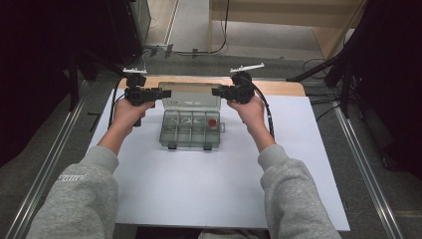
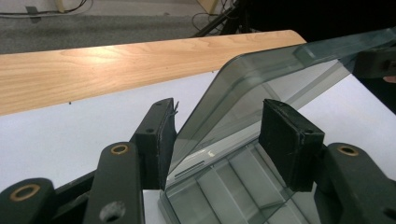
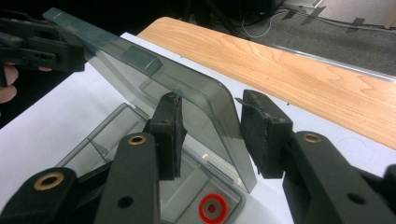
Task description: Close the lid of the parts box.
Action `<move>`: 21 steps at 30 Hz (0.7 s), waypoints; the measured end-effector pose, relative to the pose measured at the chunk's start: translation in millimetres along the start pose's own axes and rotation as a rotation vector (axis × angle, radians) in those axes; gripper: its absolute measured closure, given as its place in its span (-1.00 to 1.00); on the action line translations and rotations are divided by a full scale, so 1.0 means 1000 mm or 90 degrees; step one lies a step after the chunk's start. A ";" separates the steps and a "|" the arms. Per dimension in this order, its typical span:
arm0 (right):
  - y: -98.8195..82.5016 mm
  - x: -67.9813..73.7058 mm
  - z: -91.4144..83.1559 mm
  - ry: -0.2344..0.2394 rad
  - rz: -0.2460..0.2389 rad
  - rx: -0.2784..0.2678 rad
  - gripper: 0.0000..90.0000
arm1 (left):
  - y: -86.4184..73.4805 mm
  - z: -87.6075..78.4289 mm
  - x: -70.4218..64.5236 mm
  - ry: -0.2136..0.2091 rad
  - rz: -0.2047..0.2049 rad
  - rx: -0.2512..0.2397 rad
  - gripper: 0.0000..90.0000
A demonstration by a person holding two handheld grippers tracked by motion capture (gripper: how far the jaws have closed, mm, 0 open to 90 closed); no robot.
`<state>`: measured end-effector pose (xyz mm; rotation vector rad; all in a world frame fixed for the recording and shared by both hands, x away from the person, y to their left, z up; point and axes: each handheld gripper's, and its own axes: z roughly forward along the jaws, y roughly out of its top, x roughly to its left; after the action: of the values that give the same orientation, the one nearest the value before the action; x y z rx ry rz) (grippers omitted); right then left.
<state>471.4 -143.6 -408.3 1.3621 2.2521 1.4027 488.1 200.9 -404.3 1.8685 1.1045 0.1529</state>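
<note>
A smoky clear compartment box (image 1: 191, 132) lies on the white board, its lid (image 1: 191, 97) raised and standing up at the back. A red ring (image 1: 212, 122) sits in the right-hand compartment (image 3: 212, 208). My left gripper (image 1: 166, 92) straddles the lid's left edge. In the left gripper view (image 2: 217, 126) the lid (image 2: 261, 79) runs between the jaws, and the right pad (image 2: 285, 140) stands off it, so the gripper is open. My right gripper (image 1: 216, 91) is at the lid's right edge. In the right gripper view (image 3: 208, 119) its pads lie against both sides of the lid (image 3: 140, 77).
The white board (image 1: 199, 189) covers most of the table, with a wooden strip (image 1: 283, 87) along its far edge. Metal rails (image 1: 368, 169) run down both sides. Cables lie on the grey floor beyond. The person's grey sleeves come in from below.
</note>
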 end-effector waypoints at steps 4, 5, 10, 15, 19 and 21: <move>-0.001 0.000 -0.001 0.003 0.002 -0.003 0.34 | 0.001 -0.004 -0.001 -0.002 0.005 0.013 0.00; -0.002 0.000 -0.001 0.004 0.003 -0.003 0.34 | 0.001 -0.005 -0.002 0.000 0.010 0.015 0.00; -0.004 0.002 -0.001 0.000 -0.005 -0.007 0.34 | 0.003 -0.011 -0.004 -0.013 0.012 0.026 -0.11; -0.005 0.003 -0.003 0.001 -0.008 -0.007 0.33 | 0.006 -0.019 -0.006 -0.017 0.019 0.029 -0.11; -0.008 0.004 -0.004 0.007 -0.009 -0.013 0.32 | 0.008 -0.025 -0.007 -0.015 0.022 0.033 -0.11; -0.009 0.004 -0.004 0.009 -0.006 -0.013 0.32 | 0.009 -0.029 -0.006 -0.016 0.019 0.028 -0.11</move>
<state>461.3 -144.8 -412.3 1.3379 2.2434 1.4322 475.1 213.6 -378.6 1.9218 1.0715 0.1233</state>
